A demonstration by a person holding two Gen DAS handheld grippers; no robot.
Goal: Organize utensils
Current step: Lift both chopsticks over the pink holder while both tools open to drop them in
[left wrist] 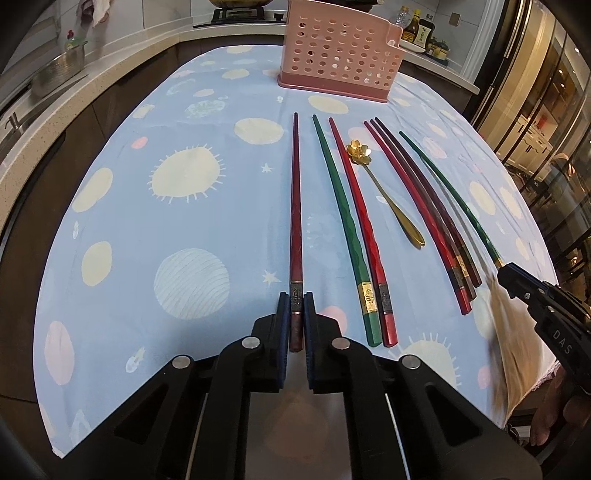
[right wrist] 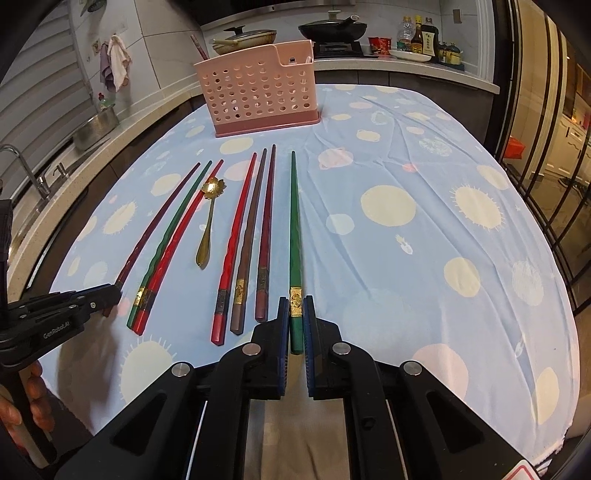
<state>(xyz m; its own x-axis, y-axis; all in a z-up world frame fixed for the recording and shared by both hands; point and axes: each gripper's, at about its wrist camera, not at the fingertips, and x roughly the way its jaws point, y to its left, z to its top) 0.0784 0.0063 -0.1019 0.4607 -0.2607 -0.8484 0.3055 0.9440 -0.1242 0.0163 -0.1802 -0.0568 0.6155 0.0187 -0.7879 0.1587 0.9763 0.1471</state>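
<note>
Several chopsticks lie side by side on the blue tablecloth [left wrist: 166, 236], tips pointing at a pink perforated utensil holder [left wrist: 338, 55] at the far end. My left gripper [left wrist: 296, 300] is shut on the thick end of the leftmost dark red chopstick [left wrist: 295, 206]. My right gripper [right wrist: 296, 303] is shut on the thick end of the rightmost green chopstick [right wrist: 294, 221]. Both chopsticks still rest on the cloth. A gold flower-shaped spoon [left wrist: 384, 192] lies among the chopsticks; it also shows in the right wrist view [right wrist: 207, 218]. The holder [right wrist: 260, 92] holds one chopstick at its left side.
A green and red pair [left wrist: 354, 229] and three red and brown chopsticks [left wrist: 424, 214] lie between the two held ones. Kitchen counters ring the table, with a steel pot [right wrist: 96, 125], pans [right wrist: 332, 27] and sauce bottles [right wrist: 419, 35]. Glass doors stand to the right.
</note>
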